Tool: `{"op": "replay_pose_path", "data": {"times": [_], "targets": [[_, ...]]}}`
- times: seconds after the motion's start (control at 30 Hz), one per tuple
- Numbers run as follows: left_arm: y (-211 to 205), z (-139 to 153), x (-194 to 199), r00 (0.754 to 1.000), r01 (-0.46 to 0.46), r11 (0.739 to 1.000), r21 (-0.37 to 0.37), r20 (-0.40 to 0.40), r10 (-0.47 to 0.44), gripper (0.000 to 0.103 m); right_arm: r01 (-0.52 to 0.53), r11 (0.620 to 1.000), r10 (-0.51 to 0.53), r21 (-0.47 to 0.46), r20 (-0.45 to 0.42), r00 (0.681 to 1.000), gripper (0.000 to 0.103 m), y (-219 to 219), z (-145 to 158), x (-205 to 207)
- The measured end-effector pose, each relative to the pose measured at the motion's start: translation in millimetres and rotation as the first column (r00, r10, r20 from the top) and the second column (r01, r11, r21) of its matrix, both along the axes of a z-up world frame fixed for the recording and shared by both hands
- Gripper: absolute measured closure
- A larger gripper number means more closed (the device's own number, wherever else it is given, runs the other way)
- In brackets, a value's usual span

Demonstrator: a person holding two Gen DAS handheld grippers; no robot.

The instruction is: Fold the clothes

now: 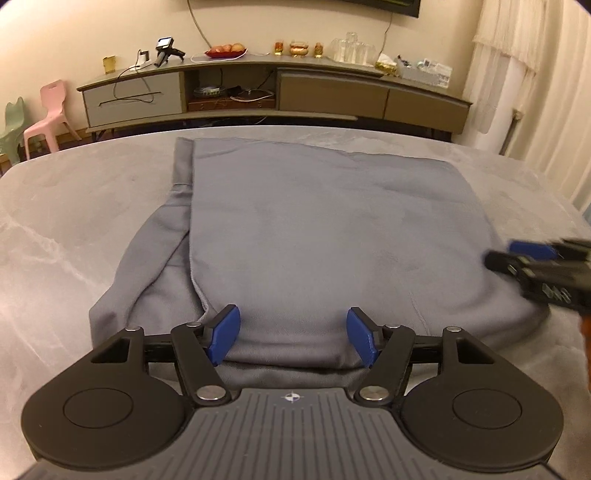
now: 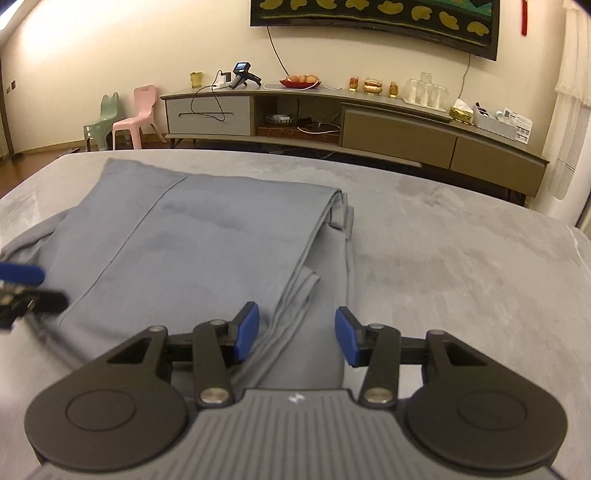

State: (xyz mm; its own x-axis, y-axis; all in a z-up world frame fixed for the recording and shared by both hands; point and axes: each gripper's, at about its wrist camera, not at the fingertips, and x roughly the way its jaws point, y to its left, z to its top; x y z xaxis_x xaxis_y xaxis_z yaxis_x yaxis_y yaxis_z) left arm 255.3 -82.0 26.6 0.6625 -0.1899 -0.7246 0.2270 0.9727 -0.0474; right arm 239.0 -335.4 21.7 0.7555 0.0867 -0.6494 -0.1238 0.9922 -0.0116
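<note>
Grey velvety cover (image 1: pixel 74 229) spreads over the whole work surface, mottled with lighter streaks. Cream walls behind. Far left: green chair (image 2: pixel 100 117), pink chair (image 2: pixel 137 110). Then a long low cabinet (image 2: pixel 395 134) along the wall, carrying a yellow cup (image 2: pixel 196 79), a spare handheld gripper (image 2: pixel 244 75), a red fruit plate (image 2: pixel 299 81), gold ornaments (image 2: pixel 373 86), upturned glasses (image 2: pixel 424 92), and a tissue box (image 2: pixel 461 112). Dark screen (image 2: pixel 373 22) above it; pale curtain (image 1: pixel 513 70) at far right.

Grey-blue garment (image 1: pixel 314 229) lies flat mid-cover, folded lengthwise, with loose layers spilling past the left fold line and stacked edges along the right.

My left claw (image 1: pixel 293 334) sits at the garment's near hem, blue pads spread wide, gripping nothing; cloth lies between and under them. My right claw (image 2: pixel 297 334) is spread likewise, empty, over the garment's right-hand stacked edges near the hem, its right pad above bare cover. Each claw shows blurred at the edge of the other's view.
</note>
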Motion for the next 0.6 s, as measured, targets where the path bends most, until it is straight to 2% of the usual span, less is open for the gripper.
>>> {"op": "replay_pose_path", "data": {"times": [0.23,0.33,0.37,0.4,0.43,0.47,0.5,0.53,0.6], "targets": [[-9,12,-12,0.999,-0.044,0.998,0.041,0.004,0.044,0.034,0.019,1.0,-0.019,-0.01,0.012,1.0,0.057,-6,7,-19],[-7,31,-36,0.995,-0.075,0.995,0.063,0.073,0.07,0.01,0.046,0.999,-0.046,-0.02,0.003,0.999,0.058,-5,19,-35],[-7,37,-48,0.993,-0.071,0.996,0.062,0.099,0.065,0.005,0.05,0.999,-0.05,-0.02,0.002,0.999,0.058,-3,25,-44],[-7,41,-60,0.992,-0.056,0.997,0.054,0.113,0.05,0.002,0.058,0.998,-0.057,-0.019,0.005,0.998,0.053,-1,32,-54],[-8,45,-73,0.991,-0.041,0.998,0.047,0.127,0.034,0.001,0.065,0.998,-0.065,-0.017,0.008,0.998,0.042,2,38,-65],[-8,49,-85,0.99,-0.025,0.999,0.041,0.142,0.019,0.001,0.074,0.997,-0.074,-0.011,0.014,0.997,0.036,6,44,-76],[-8,52,-96,0.989,-0.015,0.999,0.029,0.147,0.01,0.001,0.088,0.996,-0.088,-0.006,0.024,0.996,0.023,9,46,-87],[-7,53,-103,0.99,-0.012,1.0,0.009,0.138,0.011,0.001,0.102,0.995,-0.102,-0.001,0.034,0.994,0.016,12,49,-98],[-5,55,-119,0.993,-0.008,1.0,-0.03,0.12,0.012,0.001,0.126,0.992,-0.126,0.01,0.038,0.991,0.013,18,50,-119]]}}
